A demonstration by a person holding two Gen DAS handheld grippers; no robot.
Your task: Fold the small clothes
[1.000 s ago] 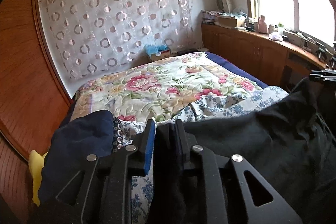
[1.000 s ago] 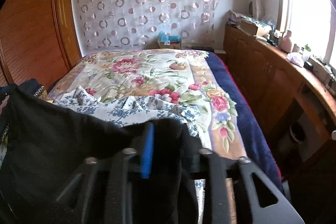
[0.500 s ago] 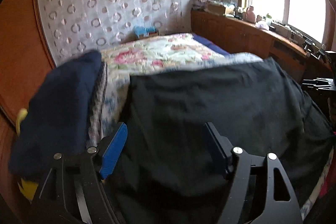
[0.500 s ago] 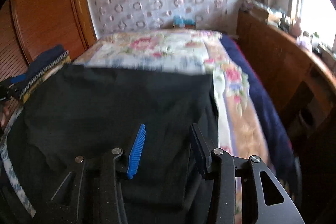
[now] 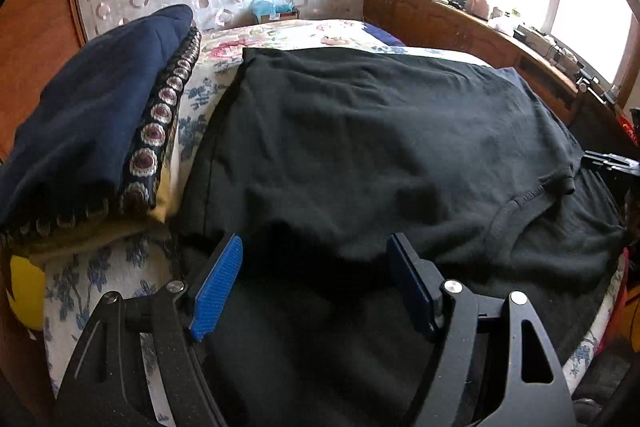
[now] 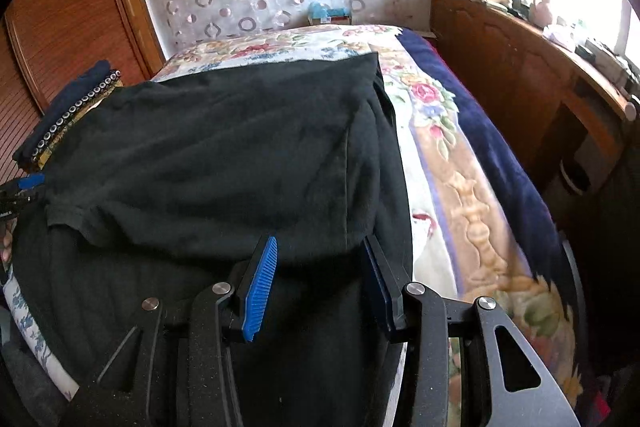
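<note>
Hovering spread and empty, the left gripper [image 5: 314, 283] and right gripper [image 6: 320, 279] flanked the black cotton T-shirt [image 5: 380, 131], lengthwise up the floral-quilted bed [image 6: 472, 187].

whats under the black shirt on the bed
The black shirt lies on a blue-flowered white cloth, over the floral quilt. What lies beneath its middle is covered.

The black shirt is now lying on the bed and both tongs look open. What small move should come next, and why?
Probably close the left tongs on the near left edge of the black shirt to begin a fold. Both the left and the right tongs stand open over the cloth with nothing pinched; the left ones have just opened. The shirt lies spread on the bed, with a sleeve still sticking out.
</note>
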